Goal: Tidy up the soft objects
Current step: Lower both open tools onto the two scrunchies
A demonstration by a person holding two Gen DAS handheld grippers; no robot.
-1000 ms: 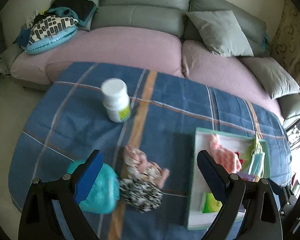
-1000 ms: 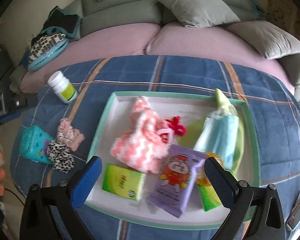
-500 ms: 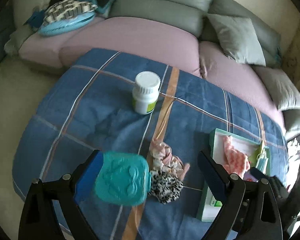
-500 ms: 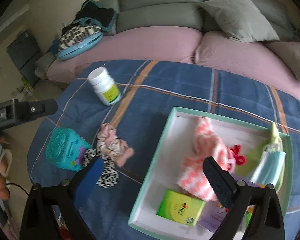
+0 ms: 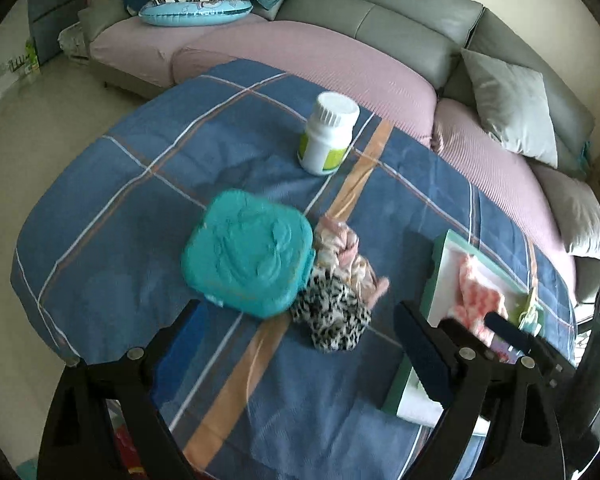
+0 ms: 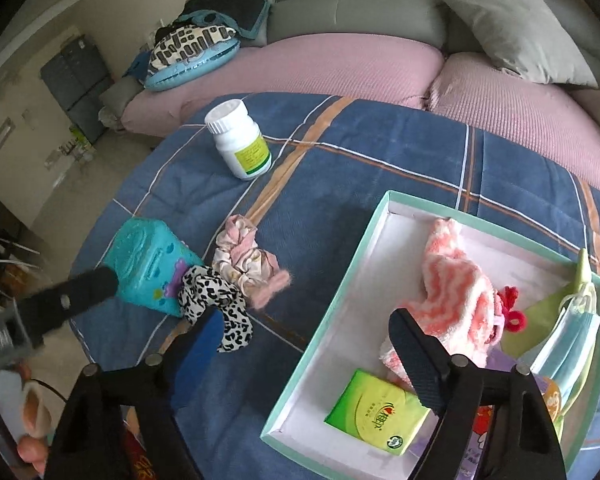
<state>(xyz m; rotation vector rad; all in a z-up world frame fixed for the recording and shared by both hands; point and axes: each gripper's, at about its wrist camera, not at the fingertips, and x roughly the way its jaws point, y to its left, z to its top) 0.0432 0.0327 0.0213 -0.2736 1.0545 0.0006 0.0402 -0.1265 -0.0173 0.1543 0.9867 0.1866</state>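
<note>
Scrunchies lie on the blue plaid worktop outside the tray: the leopard-print scrunchie [image 5: 331, 322] is nearest, just above the left gripper [image 5: 303, 350], whose jaws stand wide with nothing between them. In the right wrist view it sits beside the left finger of the right gripper [image 6: 300, 346], whose jaws are closing on nothing. Touching it, higher in frame, is the pink scrunchie [image 5: 341, 254], with the teal pouch [image 5: 250, 254] to their left. The left looks nearer. The tray [image 6: 331, 292] lies right; the white bottle [image 5: 327, 140] is farthest.
</note>
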